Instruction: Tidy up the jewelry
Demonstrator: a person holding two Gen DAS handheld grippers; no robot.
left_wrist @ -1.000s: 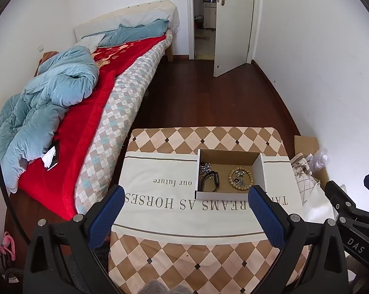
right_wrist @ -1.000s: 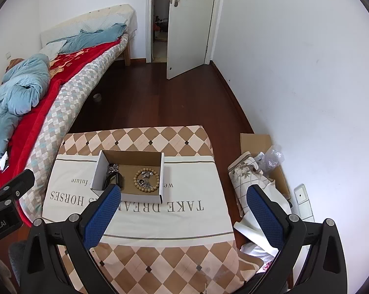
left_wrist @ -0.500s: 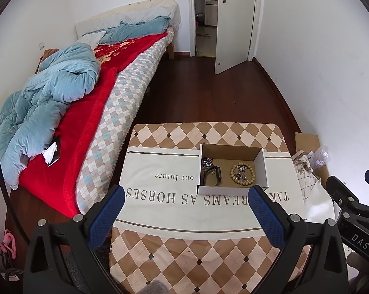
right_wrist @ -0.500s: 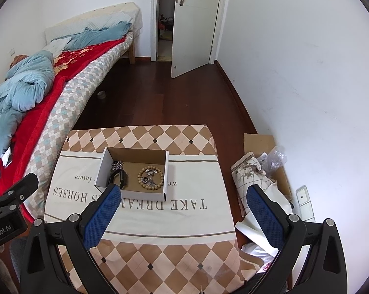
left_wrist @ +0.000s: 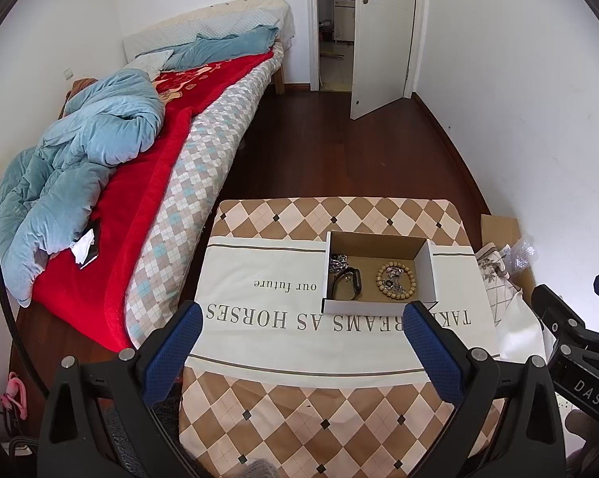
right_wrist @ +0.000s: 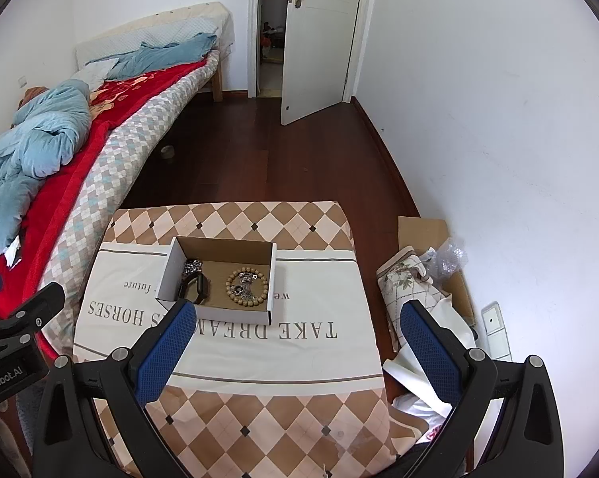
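Observation:
An open white cardboard box sits on the cloth-covered table. Inside lie a wooden bead bracelet with a small metal piece in its ring, a black watch and a silver chain. My left gripper is open and empty, held high above the table's near side. My right gripper is open and empty, also high, right of the box.
A bed with a red cover and blue quilt runs along the left. A white door stands ajar at the back. Cardboard, bags and bubble wrap lie on the floor right of the table, by the wall.
Both grippers have pulled back and up from the table; the box looks smaller and farther. The jaws stay open. Nothing in the box has moved.

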